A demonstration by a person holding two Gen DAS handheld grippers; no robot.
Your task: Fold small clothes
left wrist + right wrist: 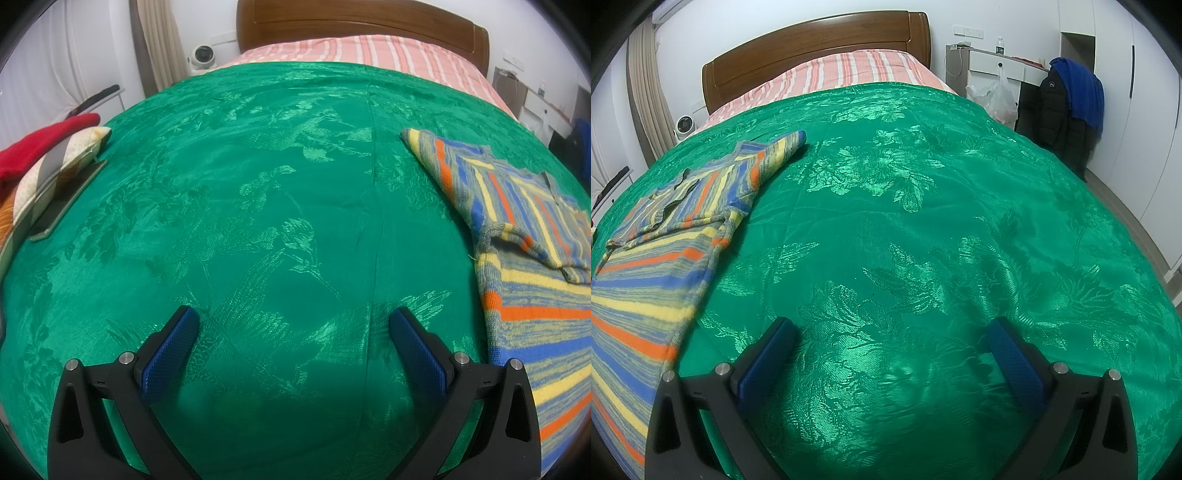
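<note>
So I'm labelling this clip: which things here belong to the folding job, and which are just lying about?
Job:
striped sweater, partly folded on the green bedspread
left gripper, open
right gripper, open

Lying about:
red garment
pillow
small fan
plastic bag
dark jacket
blue garment

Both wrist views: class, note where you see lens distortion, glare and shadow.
Left wrist view: the green bedspread bulges like a dome, corners go black, and a shadow lies between the left tool's fingers. Right wrist view: same bulge, with sheen on the woven flowers.
</note>
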